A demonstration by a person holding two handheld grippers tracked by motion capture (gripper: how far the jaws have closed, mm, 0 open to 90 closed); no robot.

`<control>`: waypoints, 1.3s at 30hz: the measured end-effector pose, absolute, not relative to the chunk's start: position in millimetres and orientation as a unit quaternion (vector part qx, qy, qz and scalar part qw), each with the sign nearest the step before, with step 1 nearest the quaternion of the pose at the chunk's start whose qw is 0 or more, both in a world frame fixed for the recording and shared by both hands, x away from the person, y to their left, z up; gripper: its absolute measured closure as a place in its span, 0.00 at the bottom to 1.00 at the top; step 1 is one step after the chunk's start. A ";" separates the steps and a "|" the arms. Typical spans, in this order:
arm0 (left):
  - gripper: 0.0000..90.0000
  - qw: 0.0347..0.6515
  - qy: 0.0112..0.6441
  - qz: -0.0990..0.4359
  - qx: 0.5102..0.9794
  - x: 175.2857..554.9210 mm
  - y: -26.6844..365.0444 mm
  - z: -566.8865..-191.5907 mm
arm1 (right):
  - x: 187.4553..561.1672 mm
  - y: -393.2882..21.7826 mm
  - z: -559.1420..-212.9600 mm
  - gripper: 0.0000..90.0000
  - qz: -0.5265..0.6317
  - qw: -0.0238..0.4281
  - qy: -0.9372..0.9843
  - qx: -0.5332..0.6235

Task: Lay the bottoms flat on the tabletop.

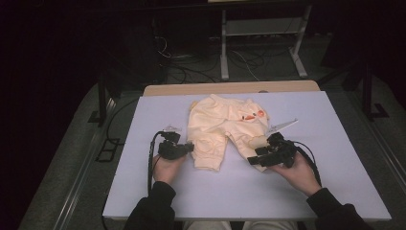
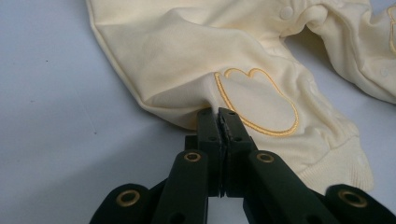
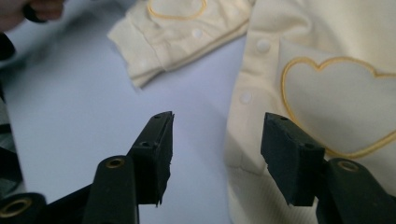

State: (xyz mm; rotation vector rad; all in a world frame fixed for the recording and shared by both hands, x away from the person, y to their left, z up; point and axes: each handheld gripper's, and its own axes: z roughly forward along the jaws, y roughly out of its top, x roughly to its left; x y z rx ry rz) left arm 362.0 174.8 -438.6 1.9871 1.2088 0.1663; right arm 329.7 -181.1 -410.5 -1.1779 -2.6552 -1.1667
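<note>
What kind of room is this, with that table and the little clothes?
Probably a lab or recording workspace, not a home. A plain white table stands in a dark room, loose cables run across the floor behind it, and a bare metal frame stands beyond. On the table lie cream baby trousers.

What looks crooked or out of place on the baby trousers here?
The trousers lie bunched, not flat: the legs are splayed and creased. The left gripper pinches a fold at one leg's edge, puckering the cloth beside a heart patch. The right gripper is open, nothing between its jaws. No damage shows.
</note>
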 end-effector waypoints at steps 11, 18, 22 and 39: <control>0.97 0.392 0.479 0.064 0.783 362.4 176.0 -438.9 | 333.4 -177.3 -435.6 0.70 -0.313 -0.036 -0.876 -0.365; 0.97 0.397 0.481 0.053 0.780 360.1 178.6 -436.8 | 333.3 -181.4 -432.6 0.85 -0.320 -0.016 -0.869 -0.377; 0.97 0.392 0.479 0.032 0.785 357.7 183.2 -435.4 | 326.6 -179.7 -428.1 0.85 -0.336 0.032 -0.863 -0.375; 0.95 0.347 0.458 -0.001 0.818 348.6 196.8 -425.6 | 301.9 -167.8 -421.3 0.84 -0.318 0.064 -0.871 -0.370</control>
